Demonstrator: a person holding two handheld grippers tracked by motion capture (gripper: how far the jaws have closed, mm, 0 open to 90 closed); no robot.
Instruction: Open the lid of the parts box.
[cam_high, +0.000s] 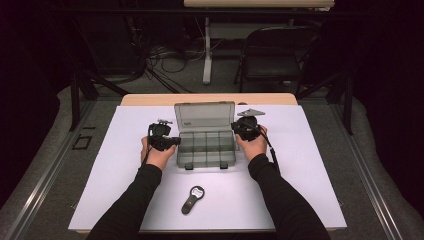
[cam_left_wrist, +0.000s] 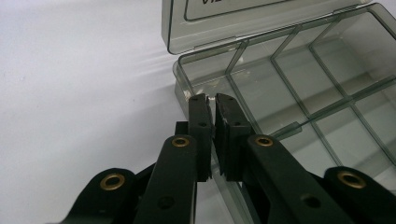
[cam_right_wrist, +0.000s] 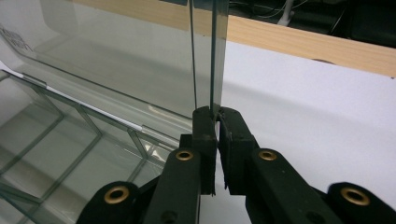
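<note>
**Clear compartment box pinched at both ends, lid up**

On the white sheet (cam_high: 310, 165) at table centre: compartment box (cam_high: 206, 149), long axis left to right, lid (cam_high: 204, 117) standing at the far edge. Left gripper (cam_left_wrist: 212, 100) clamped on the box's left end wall, jaws astride the rim. Right gripper (cam_right_wrist: 215, 114) clamped low on the lid's right edge, so nearer for any lid swing. Nearer the person, untouched: small black handheld tool (cam_high: 192, 199).

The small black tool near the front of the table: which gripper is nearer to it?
Left, slightly. The left gripper is up-left of the black tool, at the compartment box; the right gripper is farther up-right.
</note>
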